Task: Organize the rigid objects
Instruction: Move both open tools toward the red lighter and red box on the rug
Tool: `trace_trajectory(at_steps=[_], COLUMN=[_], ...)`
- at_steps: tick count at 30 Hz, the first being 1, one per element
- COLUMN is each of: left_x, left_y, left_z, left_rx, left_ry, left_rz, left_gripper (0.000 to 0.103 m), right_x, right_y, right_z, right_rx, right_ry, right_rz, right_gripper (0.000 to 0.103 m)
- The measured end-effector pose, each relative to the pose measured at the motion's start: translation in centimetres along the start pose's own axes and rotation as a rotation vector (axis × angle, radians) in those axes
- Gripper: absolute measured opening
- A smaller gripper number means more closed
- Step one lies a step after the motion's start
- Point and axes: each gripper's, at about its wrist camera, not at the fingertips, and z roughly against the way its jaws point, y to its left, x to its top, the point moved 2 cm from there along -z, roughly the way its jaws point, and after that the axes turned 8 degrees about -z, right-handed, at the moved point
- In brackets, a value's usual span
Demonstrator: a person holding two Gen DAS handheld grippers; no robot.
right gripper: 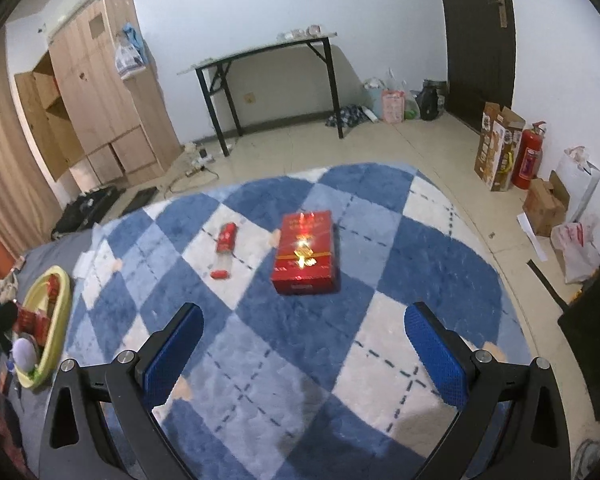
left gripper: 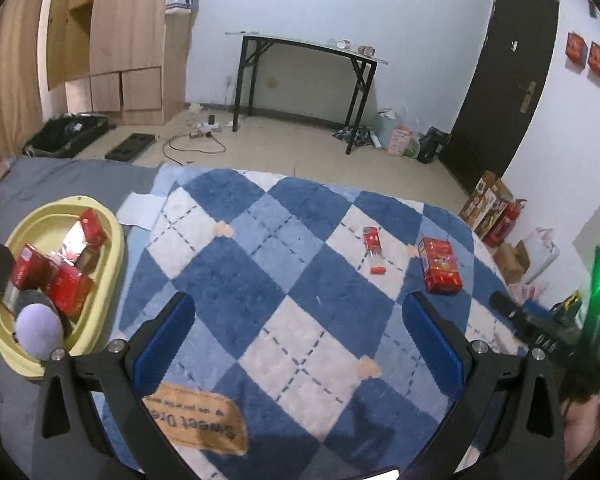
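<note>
On the rug, a red box faces the empty, spread right claw.

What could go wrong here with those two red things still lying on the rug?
The small red-capped clear tube looks round and may roll off the fluffy blue checked rug if nudged. The flat red box is wide, so the open right gripper might grip it poorly. The yellow oval basin already looks crowded.
</note>
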Motion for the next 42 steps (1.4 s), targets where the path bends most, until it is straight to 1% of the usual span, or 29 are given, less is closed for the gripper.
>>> trace_trajectory(at_steps=[3, 8, 11, 15, 19, 21, 24, 33, 42], left_x=[0.3, -0.2, 0.1, 0.3, 0.2, 0.1, 0.0, 0.0, 0.2], left_y=[0.1, -0.2, -0.7, -0.8, -0.8, -0.8, -0.6, 0.0, 0.0], left_z=[-0.9, -2.6, -2.9, -3.2, -3.7, -4.0, -4.3, -4.6, -4.5], left_rx=[0.002, 0.003, 0.007, 0.007, -0.01, 0.001, 0.004, 0.017, 0.013], left_ry=[0.008, 0.039, 0.034, 0.025, 0.047, 0.052, 0.059, 0.054, 0.047], left_rz=[-0.017, -0.044, -0.076, -0.08, -0.088, -0.099, -0.089, -0.072, -0.067], left_gripper=[0.103, 0.103, 0.103, 0.103, 0.103, 0.103, 0.103, 0.103, 0.103], right_x=[0.5, 1.1, 1.2, 1.1, 1.0, 1.1, 1.0, 0.8, 0.4], right_y=[-0.2, -0.1, -0.2, -0.5, -0.3, -0.1, 0.0, -0.1, 0.2], right_z=[-2.2, -3.5, -4.2, -5.2, -5.6, -5.8, -6.1, -6.5, -6.6], right_rx=[-0.015, -0.019, -0.017, -0.014, -0.012, -0.005, -0.009, -0.011, -0.011], right_ry=[0.016, 0.022, 0.018, 0.036, 0.036, 0.035, 0.03, 0.045, 0.049], right_rz=[0.005, 0.012, 0.013, 0.014, 0.026, 0.033, 0.05, 0.046, 0.068], right_gripper=[0.103, 0.103, 0.103, 0.103, 0.103, 0.103, 0.103, 0.103, 0.103])
